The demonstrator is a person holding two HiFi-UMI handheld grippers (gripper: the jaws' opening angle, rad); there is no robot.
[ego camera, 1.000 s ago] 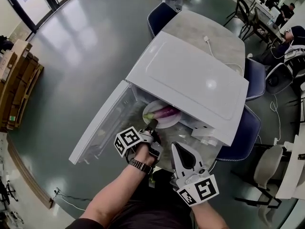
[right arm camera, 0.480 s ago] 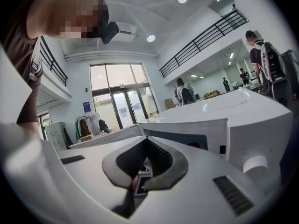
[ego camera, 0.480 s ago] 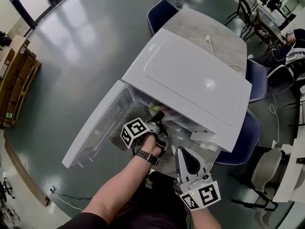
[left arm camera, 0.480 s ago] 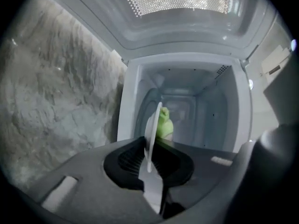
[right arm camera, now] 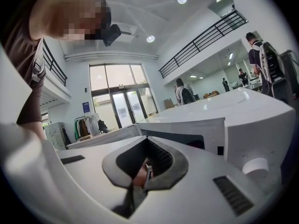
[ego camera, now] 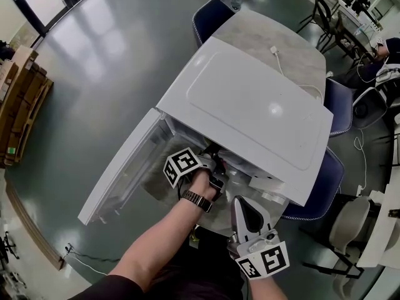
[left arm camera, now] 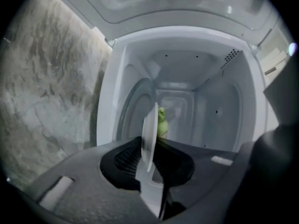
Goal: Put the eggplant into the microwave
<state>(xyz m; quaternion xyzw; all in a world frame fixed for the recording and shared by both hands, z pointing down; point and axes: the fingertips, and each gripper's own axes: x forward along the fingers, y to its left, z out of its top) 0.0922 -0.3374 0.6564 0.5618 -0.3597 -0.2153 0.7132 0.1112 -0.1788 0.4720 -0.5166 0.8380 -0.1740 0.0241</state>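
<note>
The white microwave (ego camera: pixel 250 105) stands on the table with its door (ego camera: pixel 125 167) swung open to the left. My left gripper (ego camera: pixel 211 155) reaches into the cavity. In the left gripper view it (left arm camera: pixel 152 160) is shut on the rim of a white plate (left arm camera: pixel 150 134), seen edge-on. The eggplant's green stem (left arm camera: pixel 161 122) shows just past the plate, inside the cavity (left arm camera: pixel 187 87). In the head view the microwave's top hides plate and eggplant. My right gripper (ego camera: pixel 242 204) hangs back near the table's front edge, shut on nothing (right arm camera: pixel 147 174).
The marbled table (ego camera: pixel 281 49) carries a white cable (ego camera: pixel 275 55) behind the microwave. Blue chairs (ego camera: pixel 209 17) ring the table. The microwave's front corner (right arm camera: pixel 233 120) is close on the right gripper's right. People sit at far tables (ego camera: pixel 375 42).
My left gripper has pushed forward with the plate and eggplant, which were in plain sight at the opening and are now under the microwave's top. The right gripper has hardly shifted.
</note>
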